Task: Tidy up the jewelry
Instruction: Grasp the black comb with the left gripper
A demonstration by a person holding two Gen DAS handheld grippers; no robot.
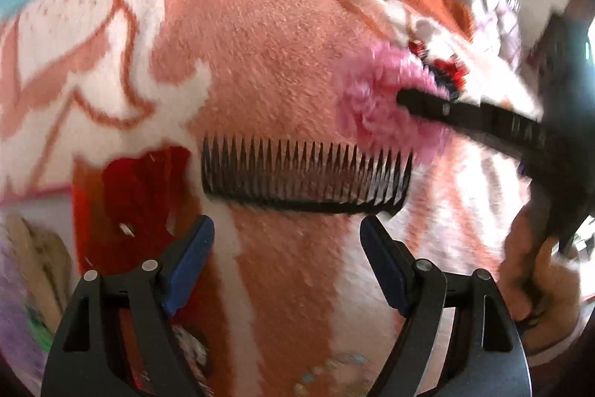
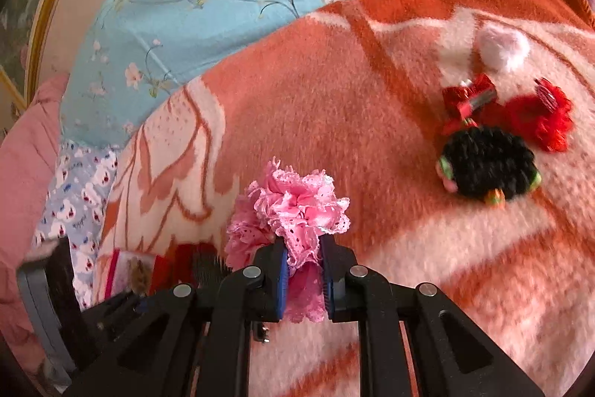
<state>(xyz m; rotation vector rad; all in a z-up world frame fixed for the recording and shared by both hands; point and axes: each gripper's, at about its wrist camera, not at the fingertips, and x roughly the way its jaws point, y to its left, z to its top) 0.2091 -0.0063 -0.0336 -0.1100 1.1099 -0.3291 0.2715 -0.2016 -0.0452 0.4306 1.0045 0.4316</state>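
A black hair comb [image 1: 305, 175] lies on the orange and white blanket [image 1: 260, 62], teeth pointing away, just beyond my left gripper [image 1: 286, 233], which is open and holds nothing. My right gripper [image 2: 304, 266] is shut on a pink lace scrunchie [image 2: 293, 211], whose frills bunch above the blue pads. In the left wrist view the same pink scrunchie [image 1: 375, 106] shows blurred right of the comb, with the right gripper's black finger [image 1: 465, 112] across it. A black knitted scrunchie [image 2: 489, 162], a red scrunchie [image 2: 539, 118], a red bow clip [image 2: 468, 99] and a white pompom [image 2: 502, 47] lie at the right.
A red box [image 1: 137, 203] sits at the left beside my left gripper, its edge [image 2: 178, 266] also seen in the right wrist view. A light blue floral sheet [image 2: 223, 6] covers the bed beyond the blanket. A person's hand [image 1: 546, 281] grips the right tool's handle.
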